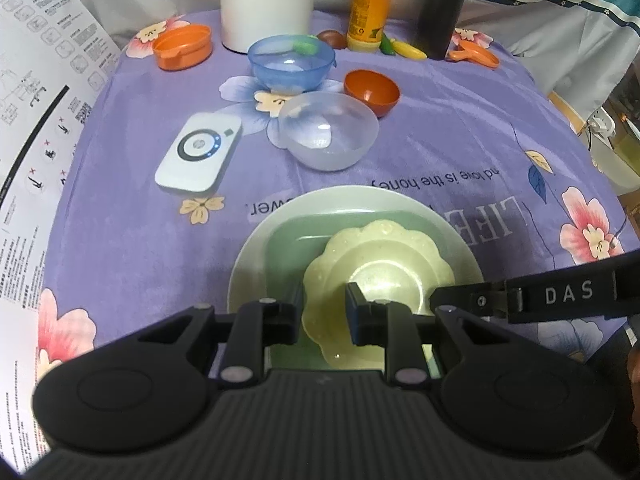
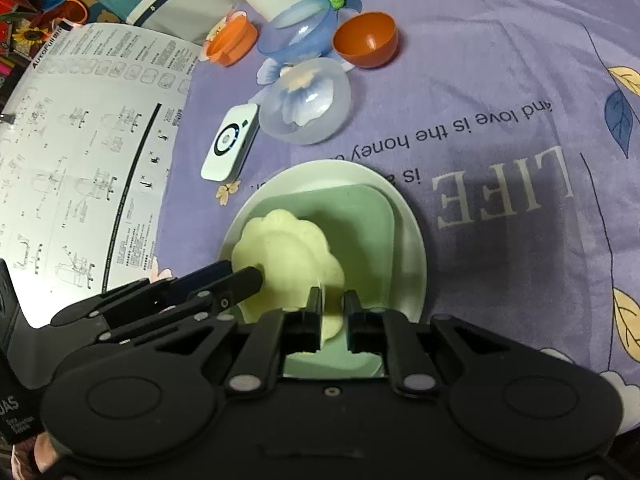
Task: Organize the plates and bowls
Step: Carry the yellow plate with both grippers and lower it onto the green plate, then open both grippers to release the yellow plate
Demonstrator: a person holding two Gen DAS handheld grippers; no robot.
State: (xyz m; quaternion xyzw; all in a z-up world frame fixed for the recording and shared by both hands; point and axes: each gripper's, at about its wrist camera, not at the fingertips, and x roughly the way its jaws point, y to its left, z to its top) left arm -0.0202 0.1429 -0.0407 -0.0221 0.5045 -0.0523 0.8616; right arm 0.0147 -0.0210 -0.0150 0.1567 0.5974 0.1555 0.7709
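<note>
We work over the purple cloth [image 1: 460,128], and near us on it sits the stack: a round plate [image 1: 256,248], a square green tray [image 1: 288,248] in it, and a pale flower dish [image 1: 384,256] on top, off to one side of the tray. Beyond lie the clear bowl [image 1: 329,136], the blue bowl [image 1: 291,65], the brown bowl [image 1: 372,92] and an orange tub [image 1: 183,46], all apart from the stack. A white device [image 1: 199,153] lies just beside the clear bowl.

Our left gripper [image 1: 324,314] straddles the flower dish's near rim, one finger inside the dish and one outside; the jaws stand apart a little, and we cannot tell whether they press the rim. Our right gripper [image 2: 332,312] has its jaws nearly together across the dish's edge, seemingly clamped on it.

We judge the step in hand to be seating the flower dish on the stack. Next we would centre it on the tray, let go, then fetch the loose bowls for nesting, taking care not to drag the tray askew
</note>
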